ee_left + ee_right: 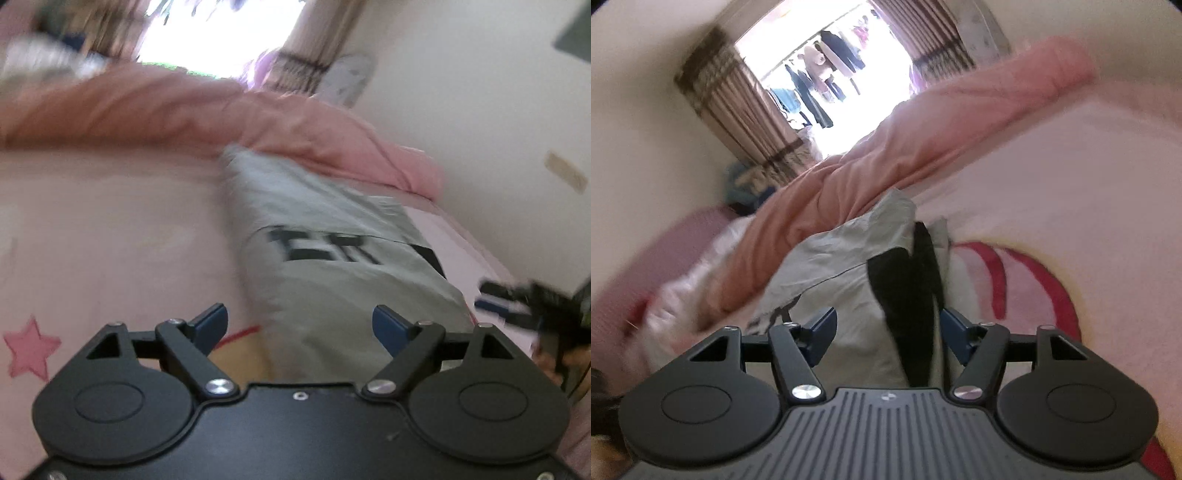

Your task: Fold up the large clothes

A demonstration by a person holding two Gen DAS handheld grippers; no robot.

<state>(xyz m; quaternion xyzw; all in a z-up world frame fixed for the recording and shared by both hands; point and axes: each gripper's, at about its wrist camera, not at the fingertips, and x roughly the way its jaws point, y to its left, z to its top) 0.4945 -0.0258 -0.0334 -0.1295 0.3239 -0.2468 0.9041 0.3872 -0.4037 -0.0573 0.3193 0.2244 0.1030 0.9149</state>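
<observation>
A grey garment (332, 236) with black lettering lies folded into a long strip on the pink bed sheet (110, 229). My left gripper (300, 325) hovers over its near end, jaws wide apart and nothing between the blue pads (388, 326). In the right wrist view the same grey garment (846, 288) shows a black panel (905, 295) running toward me. My right gripper (888, 328) stands open just above that near end, with the cloth lying below the pads and not pinched. The right gripper (517, 306) also shows blurred at the right edge of the left wrist view.
A rolled pink duvet (221, 118) lies along the far side of the bed, also seen as the pink duvet (923, 140). A cream wall (480, 110) bounds the bed on the right. Curtains (738, 107) frame a bright window (831, 74) with hanging clothes. The bed sheet (1052, 206) carries red and star prints.
</observation>
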